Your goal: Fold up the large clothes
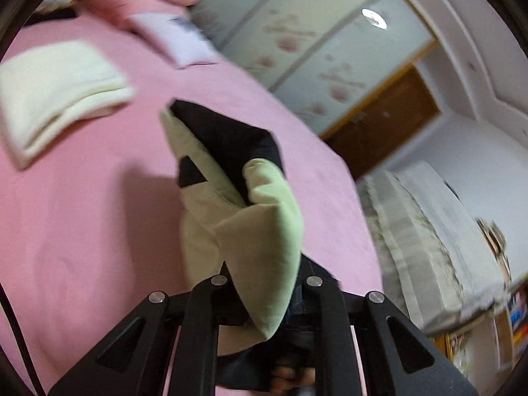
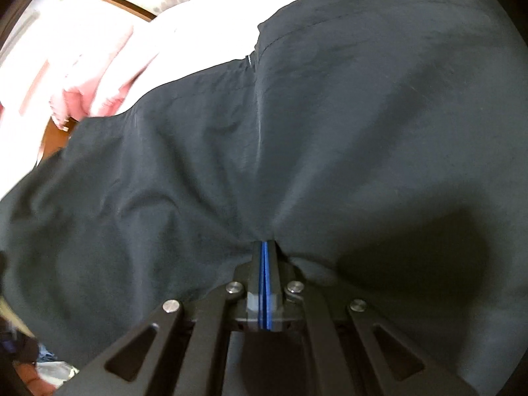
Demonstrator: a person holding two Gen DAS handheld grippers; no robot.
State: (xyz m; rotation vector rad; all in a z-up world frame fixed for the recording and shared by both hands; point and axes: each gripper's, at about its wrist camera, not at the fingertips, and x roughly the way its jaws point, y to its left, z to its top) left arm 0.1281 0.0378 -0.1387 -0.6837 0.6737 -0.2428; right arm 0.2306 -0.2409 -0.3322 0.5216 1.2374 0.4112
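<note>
left gripper (image 1: 264,283) jaws clenched on a bunched edge of the black and pale green garment (image 1: 260,211), cloth lifted above the pink bedsheet (image 1: 82,217), fingertips hidden by the fabric. folded cream garment (image 1: 59,95) lies flat on the sheet well apart, upper left. white pillow (image 1: 180,38) near the head of the bed. right gripper (image 2: 265,247) jaws clamped tight on the black side of the garment (image 2: 330,115), blue pads (image 2: 265,280) pressed together, fabric puckering from the tips and filling the right wrist view.
</note>
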